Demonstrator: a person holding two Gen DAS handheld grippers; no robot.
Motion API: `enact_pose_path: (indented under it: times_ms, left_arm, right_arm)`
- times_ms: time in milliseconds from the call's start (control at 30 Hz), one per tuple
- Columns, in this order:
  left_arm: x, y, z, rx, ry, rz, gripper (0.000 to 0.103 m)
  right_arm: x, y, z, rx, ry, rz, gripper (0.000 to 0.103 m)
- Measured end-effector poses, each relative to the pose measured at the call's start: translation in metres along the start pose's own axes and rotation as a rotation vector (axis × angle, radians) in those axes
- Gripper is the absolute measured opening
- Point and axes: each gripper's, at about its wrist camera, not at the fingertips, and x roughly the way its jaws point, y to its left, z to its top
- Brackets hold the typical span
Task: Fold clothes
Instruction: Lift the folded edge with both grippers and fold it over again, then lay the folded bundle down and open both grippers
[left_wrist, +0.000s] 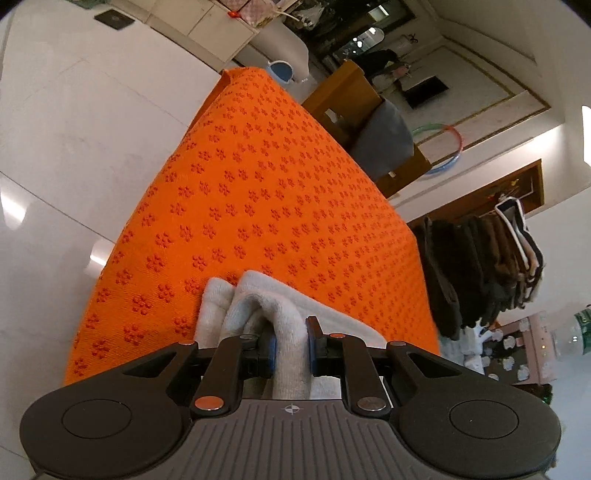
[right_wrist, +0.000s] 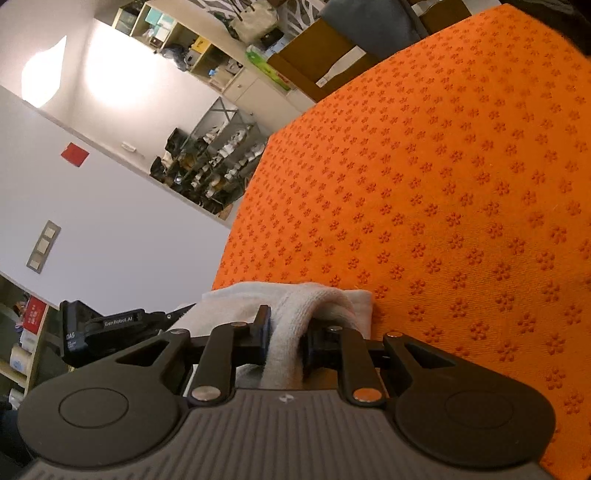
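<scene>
Closest to us: two grippers, and each one is clamped down on a bunched fold of the same white towel-like cloth (left_wrist: 280, 314). The left gripper (left_wrist: 290, 343) has its blue-padded jaws nearly together with a thick ridge of the fabric pinched between them, and the right gripper (right_wrist: 286, 332) is doing exactly the same on its end. In the right wrist view we can also spot the left gripper's black body off to the left side, just beside the cloth, so our two hands are holding it close together.

The cloth sits at the near edge of one orange mat (left_wrist: 258, 184) with a raised flower pattern, which covers the table. Both views are rolled well over sideways, and both grippers point down at a slant toward the mat.

Further out, beyond the mat: one wooden chair (left_wrist: 347, 96) with a grey cushion (left_wrist: 384, 140) on it, one hula hoop (left_wrist: 448, 147) against the wall, and a row of dark clothes (left_wrist: 480, 266) hanging together, too bunched to count. From the right side we get one shoe rack (right_wrist: 214, 162) crammed with pairs of shoes, and open shelves (right_wrist: 184, 44) holding boxes and odds and ends we can't make out.
</scene>
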Motion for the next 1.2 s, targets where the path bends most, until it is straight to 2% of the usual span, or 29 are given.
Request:
enact_pose_path:
  times_ms: [100, 167, 233, 300, 367, 467, 633, 933, 1033, 1100, 1200]
  left_arm:
    - [-0.006, 0.003, 0.003, -0.029, 0.012, -0.042, 0.024]
    - [-0.013, -0.002, 0.000, -0.006, 0.006, -0.054, 0.037]
    - [-0.025, -0.011, -0.004, 0.031, -0.022, -0.050, 0.057]
    - [-0.043, -0.018, -0.010, 0.067, -0.066, -0.036, 0.060]
    - [-0.062, -0.024, -0.016, 0.099, -0.103, -0.031, 0.060]
    - [-0.084, -0.037, -0.028, 0.167, -0.130, -0.018, 0.061]
    - [-0.121, -0.056, -0.063, 0.310, -0.138, -0.004, 0.062]
    - [-0.157, -0.054, -0.123, 0.432, -0.060, -0.002, 0.065]
    - [-0.160, -0.046, -0.133, 0.457, -0.023, -0.007, 0.064]
    - [-0.160, -0.039, -0.138, 0.469, -0.008, -0.013, 0.064]
    - [-0.153, -0.032, -0.142, 0.481, 0.000, -0.009, 0.063]
  right_arm:
    - [-0.001, 0.001, 0.005, 0.021, 0.016, 0.010, 0.023]
    - [-0.008, 0.005, 0.007, 0.033, 0.027, 0.016, 0.027]
    - [-0.020, 0.018, 0.004, 0.003, 0.029, 0.002, 0.033]
    - [-0.034, 0.037, -0.002, -0.067, 0.026, -0.049, 0.050]
    - [-0.049, 0.056, -0.010, -0.146, 0.005, -0.100, 0.059]
    - [-0.072, 0.080, -0.025, -0.239, -0.018, -0.176, 0.059]
    - [-0.105, 0.108, -0.059, -0.314, -0.066, -0.259, 0.059]
    - [-0.150, 0.148, -0.145, -0.337, -0.128, -0.292, 0.054]
    - [-0.155, 0.159, -0.176, -0.338, -0.142, -0.316, 0.049]
    - [-0.155, 0.164, -0.196, -0.346, -0.140, -0.337, 0.038]
    - [-0.150, 0.169, -0.225, -0.319, -0.152, -0.406, 0.026]
